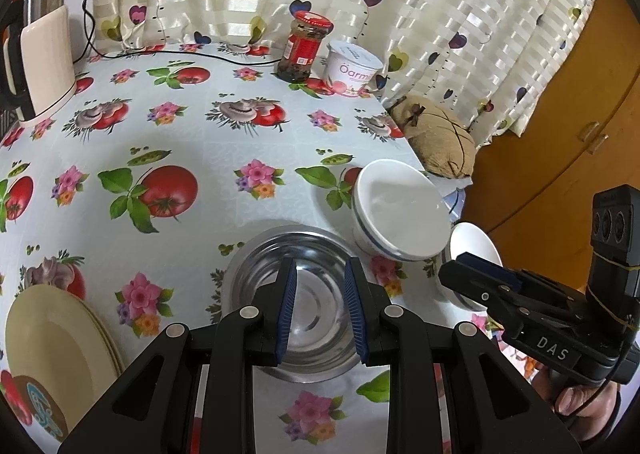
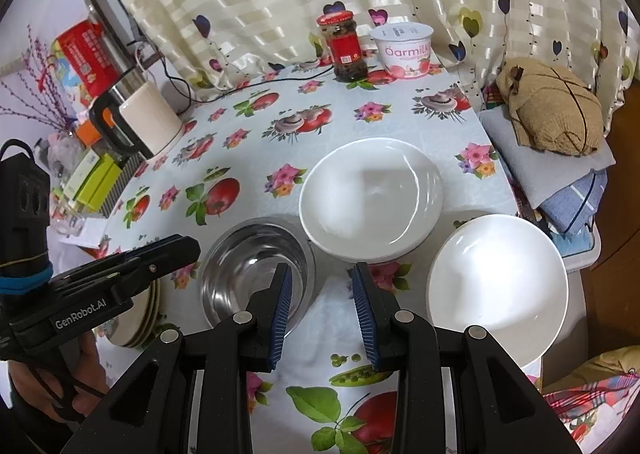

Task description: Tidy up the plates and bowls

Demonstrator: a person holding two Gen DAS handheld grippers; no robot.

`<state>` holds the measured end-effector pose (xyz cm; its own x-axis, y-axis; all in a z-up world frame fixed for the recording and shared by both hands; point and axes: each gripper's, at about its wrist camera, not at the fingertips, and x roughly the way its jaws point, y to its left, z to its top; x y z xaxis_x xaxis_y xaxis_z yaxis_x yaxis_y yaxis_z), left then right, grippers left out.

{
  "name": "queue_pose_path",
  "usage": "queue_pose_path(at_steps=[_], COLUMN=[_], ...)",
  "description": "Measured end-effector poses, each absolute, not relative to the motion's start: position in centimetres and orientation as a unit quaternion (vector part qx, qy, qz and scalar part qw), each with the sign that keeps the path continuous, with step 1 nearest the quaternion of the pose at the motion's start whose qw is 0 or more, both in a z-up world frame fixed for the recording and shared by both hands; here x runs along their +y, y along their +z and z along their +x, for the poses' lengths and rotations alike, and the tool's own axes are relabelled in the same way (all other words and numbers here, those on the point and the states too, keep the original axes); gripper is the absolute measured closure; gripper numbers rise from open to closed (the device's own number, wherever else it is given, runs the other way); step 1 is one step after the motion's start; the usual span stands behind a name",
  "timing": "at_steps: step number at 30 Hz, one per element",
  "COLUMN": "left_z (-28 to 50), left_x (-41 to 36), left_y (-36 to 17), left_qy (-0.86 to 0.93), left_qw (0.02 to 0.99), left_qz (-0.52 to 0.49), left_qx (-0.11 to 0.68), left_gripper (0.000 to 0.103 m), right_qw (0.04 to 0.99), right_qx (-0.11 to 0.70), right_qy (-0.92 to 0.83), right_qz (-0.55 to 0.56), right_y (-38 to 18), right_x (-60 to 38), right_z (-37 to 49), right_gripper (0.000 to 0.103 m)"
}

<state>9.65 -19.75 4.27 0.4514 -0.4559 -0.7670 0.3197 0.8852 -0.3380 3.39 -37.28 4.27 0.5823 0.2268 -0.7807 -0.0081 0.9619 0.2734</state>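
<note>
A steel bowl (image 1: 308, 306) sits on the flowered tablecloth, right under my left gripper (image 1: 321, 310), which hovers open above it with nothing between its blue pads. In the right wrist view the steel bowl (image 2: 248, 274) lies left of my right gripper (image 2: 324, 314), also open and empty over bare cloth. One white bowl (image 2: 372, 194) stands beyond the right gripper, and a second white bowl (image 2: 496, 282) stands to its right near the table edge. A stack of cream plates (image 1: 52, 350) lies at the lower left. In the left wrist view the right gripper (image 1: 454, 270) partly hides the nearer white bowl (image 1: 476, 246).
At the back of the table stand a red-lidded jar (image 2: 346, 48) and a yogurt tub (image 2: 406, 50). A cream kettle (image 2: 148, 116) with its cord stands at the left. A brown pouch (image 2: 552, 110) on folded cloths lies past the table's right edge.
</note>
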Motion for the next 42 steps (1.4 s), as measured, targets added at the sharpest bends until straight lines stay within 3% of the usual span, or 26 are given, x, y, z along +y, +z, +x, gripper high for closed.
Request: queue_pose_path(at_steps=[42], left_z=[13.7], left_x=[-24.4], left_y=[3.0], left_qy=[-0.250], left_qw=[0.835], left_qz=[-0.072], left_qx=[0.485], left_gripper=[0.077], right_qw=[0.888], right_qx=[0.440], right_qy=[0.008], right_qz=[0.135], right_y=[4.2], right_x=[-43.2], right_z=[6.0], right_gripper=[0.072])
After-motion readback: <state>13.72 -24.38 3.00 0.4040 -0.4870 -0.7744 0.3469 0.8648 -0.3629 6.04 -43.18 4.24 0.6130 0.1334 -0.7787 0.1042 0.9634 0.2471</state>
